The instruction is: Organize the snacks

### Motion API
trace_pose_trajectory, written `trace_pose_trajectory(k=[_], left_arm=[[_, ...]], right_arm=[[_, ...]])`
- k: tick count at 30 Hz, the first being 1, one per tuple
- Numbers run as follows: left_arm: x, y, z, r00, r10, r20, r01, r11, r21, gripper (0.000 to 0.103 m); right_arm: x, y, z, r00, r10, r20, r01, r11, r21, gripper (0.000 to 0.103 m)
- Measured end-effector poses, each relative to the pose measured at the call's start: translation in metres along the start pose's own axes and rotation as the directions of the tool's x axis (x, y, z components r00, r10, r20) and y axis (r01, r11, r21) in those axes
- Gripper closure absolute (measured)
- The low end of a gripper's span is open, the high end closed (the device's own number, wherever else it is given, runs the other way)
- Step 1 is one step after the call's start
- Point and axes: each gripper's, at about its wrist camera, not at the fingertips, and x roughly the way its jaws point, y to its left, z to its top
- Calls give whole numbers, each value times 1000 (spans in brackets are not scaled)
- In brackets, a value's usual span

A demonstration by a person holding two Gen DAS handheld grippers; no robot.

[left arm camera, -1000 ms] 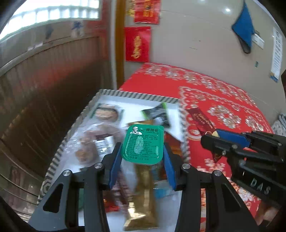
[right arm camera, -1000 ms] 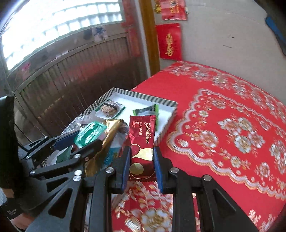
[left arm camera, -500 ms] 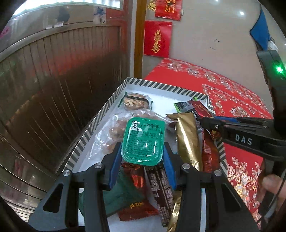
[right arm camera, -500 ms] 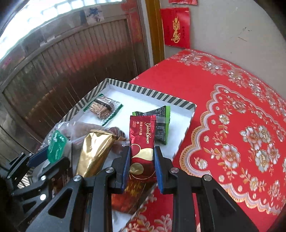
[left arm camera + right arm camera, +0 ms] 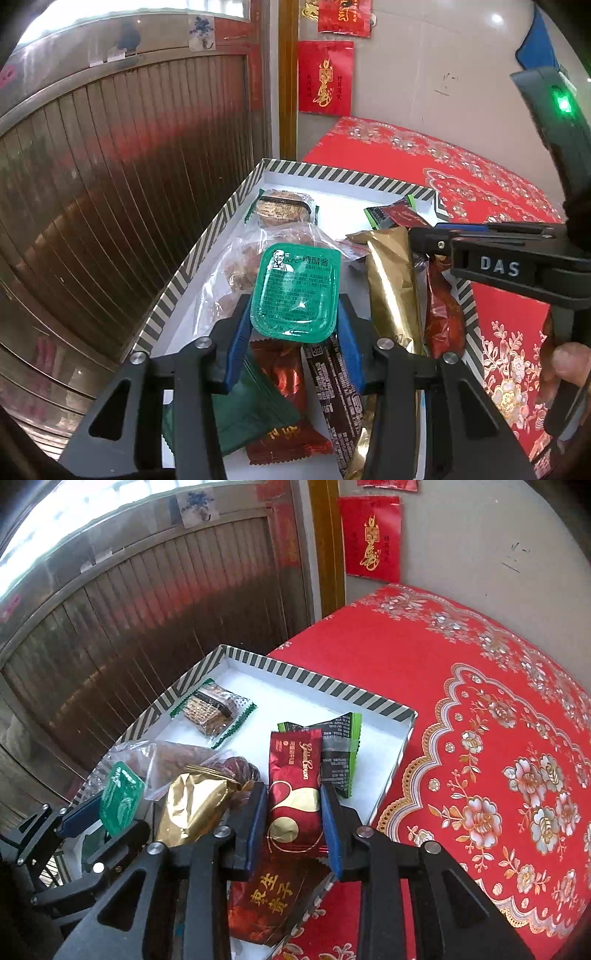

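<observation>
So the left gripper [image 5: 294, 334] is pinching a green sauce tub [image 5: 295, 294] between its blue pads, holding it above the striped box [image 5: 207, 243]. The right gripper [image 5: 294, 821] has just been loosening, and the dark red snack packet [image 5: 294, 794] sits between its parted pads with a little gap on each side, over the box's right edge. Around them in the box: a gold packet [image 5: 393, 286], a clear bag of snacks [image 5: 236, 266], a wrapped cake [image 5: 211, 709] and a black-green packet [image 5: 338, 753], all on the red flowered tablecloth [image 5: 480, 738].
</observation>
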Motion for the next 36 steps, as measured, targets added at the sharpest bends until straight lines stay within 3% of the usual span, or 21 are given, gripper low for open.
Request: trace_pose_trajectory(k=[3, 5, 8, 12, 15, 21, 23, 27, 33, 36], left_arm=[[1, 1, -2, 1000, -1, -10, 1, 1000, -12, 55], [-1, 0, -4, 1000, 5, -8, -5, 1000, -14, 37], [-5, -3, -9, 1000, 4, 10, -4, 1000, -17, 26], [-15, -4, -15, 999, 2, 46, 0, 999, -42, 14], [-28, -10, -21, 997, 21, 78, -18, 999, -36, 12], [-54, -20, -37, 989, 23, 149, -16, 999, -51, 5], [-62, -25, -43, 982, 63, 178, -55, 997, -50, 5], [-78, -28, -48, 974, 78, 214, -66, 996, -61, 3], [-88, -32, -55, 970, 109, 219, -102, 994, -45, 1], [-93, -31, -59, 970, 95, 225, -85, 995, -51, 1]], right_arm=[[-7, -1, -3, 1000, 8, 20, -8, 1000, 11, 48], [-13, 0, -6, 999, 10, 32, -11, 1000, 9, 48], [-28, 2, -18, 998, 11, 63, -11, 1000, 0, 48], [-50, 5, -38, 992, -9, 122, 11, 1000, -12, 35], [-71, 5, -59, 980, -55, 191, 57, 998, -9, 25], [-102, -3, -99, 951, -126, 283, 114, 992, 57, 20], [-109, -7, -110, 945, -129, 302, 108, 991, 85, 19], [-112, -9, -124, 939, -176, 296, 155, 984, 93, 19], [-112, -8, -138, 945, -149, 291, 127, 988, 92, 19], [-117, 0, -141, 943, -145, 301, 131, 989, 66, 19]])
